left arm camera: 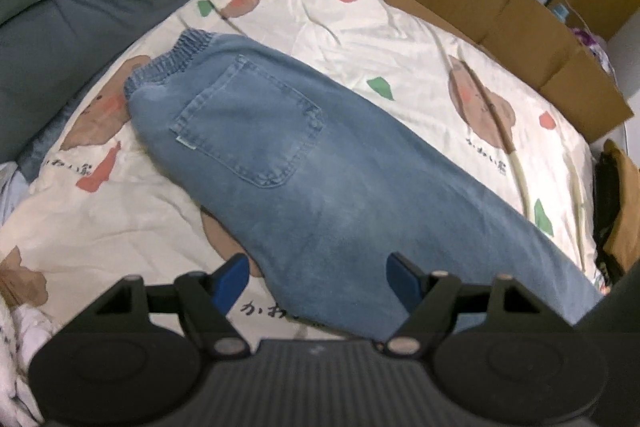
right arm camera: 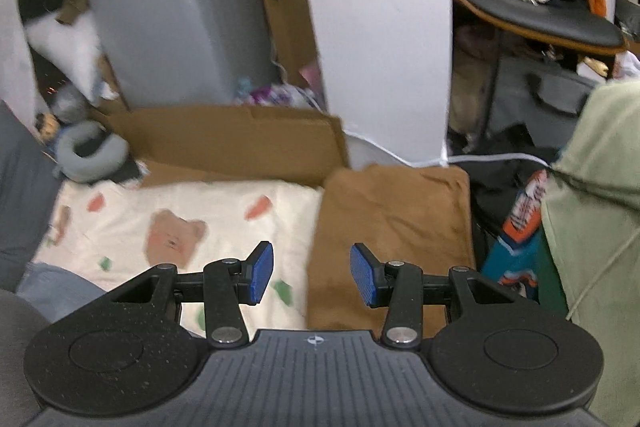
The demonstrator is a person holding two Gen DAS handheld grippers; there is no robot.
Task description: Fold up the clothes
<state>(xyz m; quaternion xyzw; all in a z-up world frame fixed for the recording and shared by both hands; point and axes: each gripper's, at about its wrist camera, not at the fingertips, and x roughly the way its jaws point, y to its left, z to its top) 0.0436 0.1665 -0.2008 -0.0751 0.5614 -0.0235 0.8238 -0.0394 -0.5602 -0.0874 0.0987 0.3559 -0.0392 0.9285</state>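
item: blue denim trousers [left arm camera: 304,163], folded lengthwise, back pocket [left arm camera: 250,123] up, laid diagonally on a cream bear-print sheet [left arm camera: 400,39], elastic waistband [left arm camera: 168,63] at far left, leg running to near right. left gripper [left arm camera: 318,277]: blue pads spread wide above the near edge of the trousers, holding nothing. right gripper [right arm camera: 312,277]: jaws likewise apart and empty, over the sheet's right edge beside a brown folded cloth [right arm camera: 396,211], cardboard box [right arm camera: 240,135] beyond.
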